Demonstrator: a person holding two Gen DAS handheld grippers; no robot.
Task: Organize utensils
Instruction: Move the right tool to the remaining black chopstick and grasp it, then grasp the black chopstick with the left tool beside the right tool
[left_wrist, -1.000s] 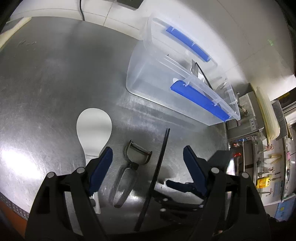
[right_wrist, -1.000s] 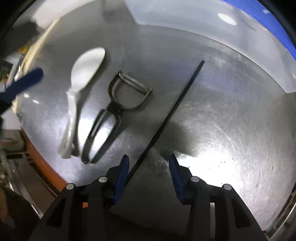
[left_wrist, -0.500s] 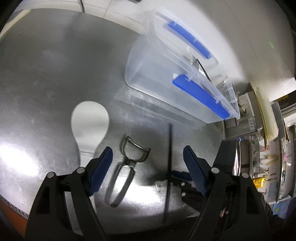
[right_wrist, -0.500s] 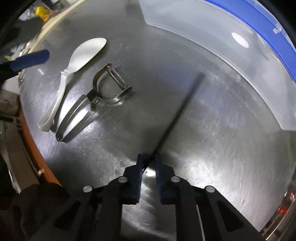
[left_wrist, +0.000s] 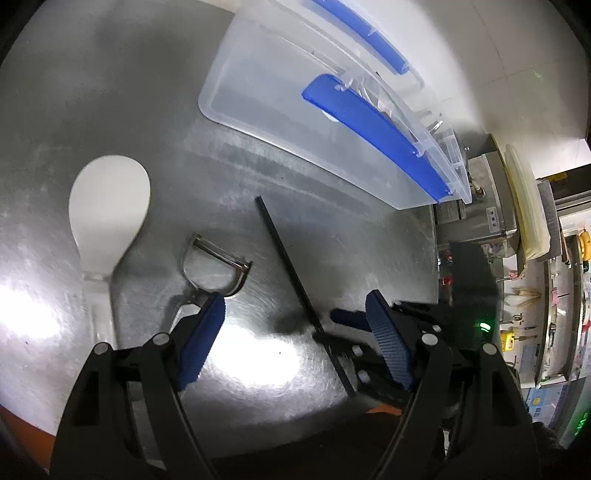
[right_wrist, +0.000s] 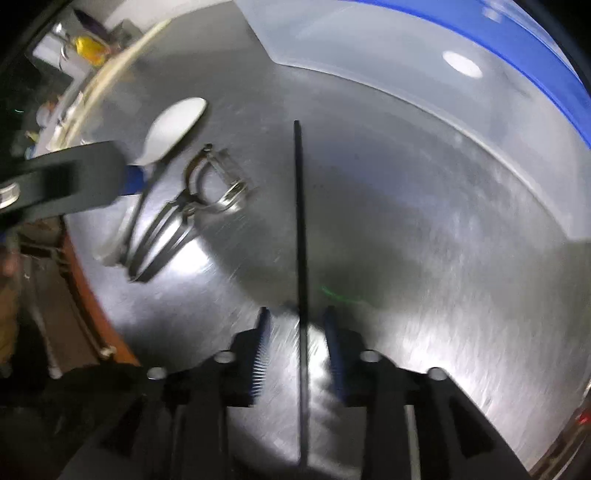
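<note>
A thin black chopstick (right_wrist: 301, 236) lies on the steel table, running straight between my right gripper's (right_wrist: 297, 317) fingers; the jaws stand apart on either side of it, not touching. It also shows in the left wrist view (left_wrist: 286, 258). A metal peeler (left_wrist: 216, 258) (right_wrist: 205, 195) and a white rice paddle (left_wrist: 109, 206) (right_wrist: 173, 129) lie to the left. My left gripper (left_wrist: 295, 306) is open and empty above the table, near the peeler's handle. A clear bin with blue handles (left_wrist: 325, 122) (right_wrist: 461, 92) stands behind.
The steel table (left_wrist: 92, 92) has an orange front edge (right_wrist: 92, 295). Shelves and equipment (left_wrist: 517, 240) stand off the right end of the table. The right gripper body (left_wrist: 388, 332) shows low in the left wrist view.
My right gripper was shut on the chopstick half a second ago and has now opened around it. The chopstick has swung to a new angle. My left gripper moved closer to the peeler.
</note>
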